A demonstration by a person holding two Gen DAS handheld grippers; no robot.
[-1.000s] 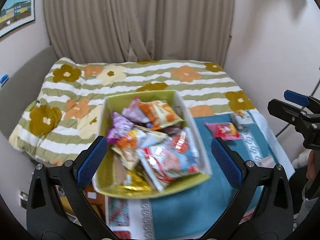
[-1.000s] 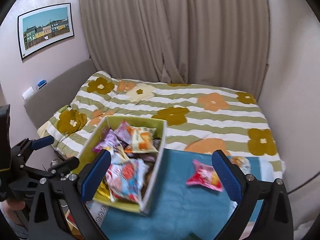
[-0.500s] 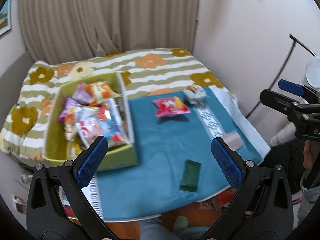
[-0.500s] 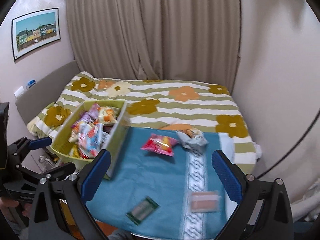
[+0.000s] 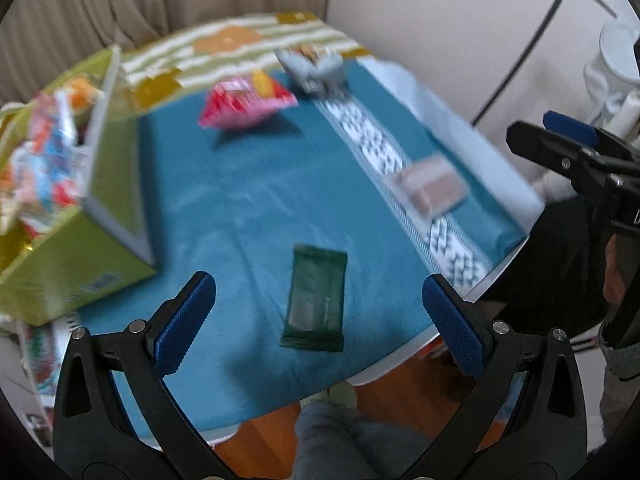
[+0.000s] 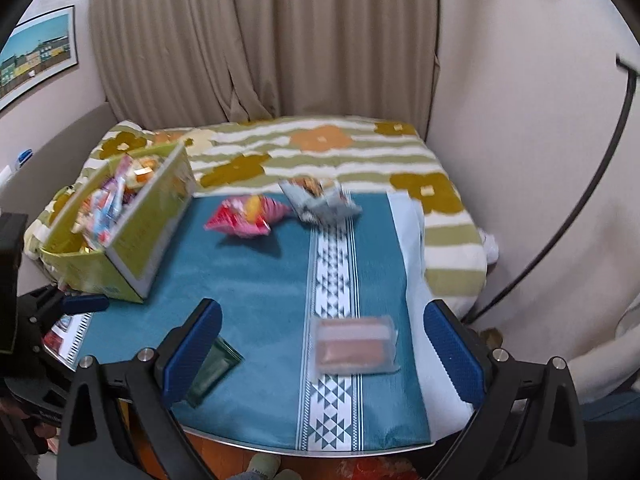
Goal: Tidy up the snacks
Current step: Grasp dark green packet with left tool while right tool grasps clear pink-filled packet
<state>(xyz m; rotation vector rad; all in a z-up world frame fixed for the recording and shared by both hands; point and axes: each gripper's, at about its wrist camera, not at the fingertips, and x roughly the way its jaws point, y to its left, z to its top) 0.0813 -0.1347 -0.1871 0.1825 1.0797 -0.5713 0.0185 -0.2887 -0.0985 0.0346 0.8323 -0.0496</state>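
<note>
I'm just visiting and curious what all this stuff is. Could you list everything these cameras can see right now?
Box: one, yellow-green, far left of the table, heaped with mixed snack packets.
Pink snack bag: one, pink and red, far side of the cloth.
Grey snack bag: one, grey-white, right beside the pink one.
Dark green packet: one, flat, near edge of the cloth.
Clear packet: one, brownish contents, lying on the patterned stripe.
Tablecloth: one, teal with a white patterned stripe.
Bed cover: green-white stripes with flowers, behind the table.
Curtains: beige, back wall.
Picture: one, framed, left wall.
Left gripper: black with blue pads, open, empty.
Right gripper: same, open, empty.
</note>
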